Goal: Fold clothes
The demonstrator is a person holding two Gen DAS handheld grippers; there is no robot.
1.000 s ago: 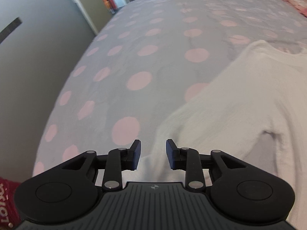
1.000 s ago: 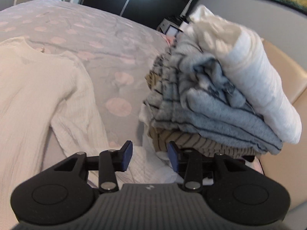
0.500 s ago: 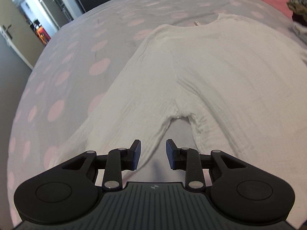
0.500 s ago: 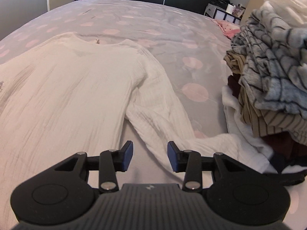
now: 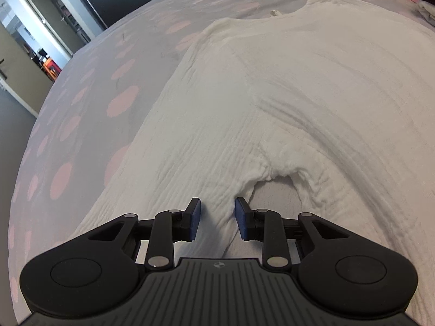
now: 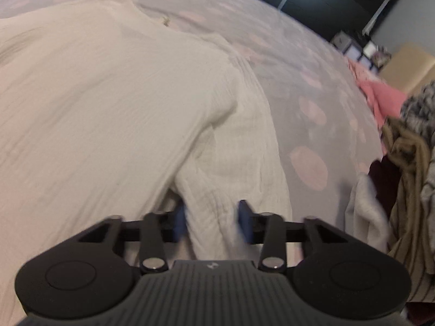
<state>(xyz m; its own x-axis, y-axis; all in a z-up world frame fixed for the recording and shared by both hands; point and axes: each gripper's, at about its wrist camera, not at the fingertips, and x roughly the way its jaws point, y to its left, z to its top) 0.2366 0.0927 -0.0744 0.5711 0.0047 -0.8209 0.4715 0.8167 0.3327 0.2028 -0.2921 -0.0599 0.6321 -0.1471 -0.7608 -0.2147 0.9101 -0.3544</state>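
Both tongs gape, unclamped: left gripper point(image 5: 217, 218) and right gripper point(image 6: 212, 221) each straddle a sleeve of the white crinkled cotton top point(image 5: 312, 87), spread flat mid-bed on the grey pink-dotted bedspread point(image 5: 89, 103). Risk: thin fabric; closing may pinch bedspread too.

We see both grippers, left gripper point(image 5: 217, 218) and right gripper point(image 6: 212, 221): matte black linkage arms, silver pivot screws, blue finger pads point(image 5: 195, 218), ribbed grey housing with small logo behind.
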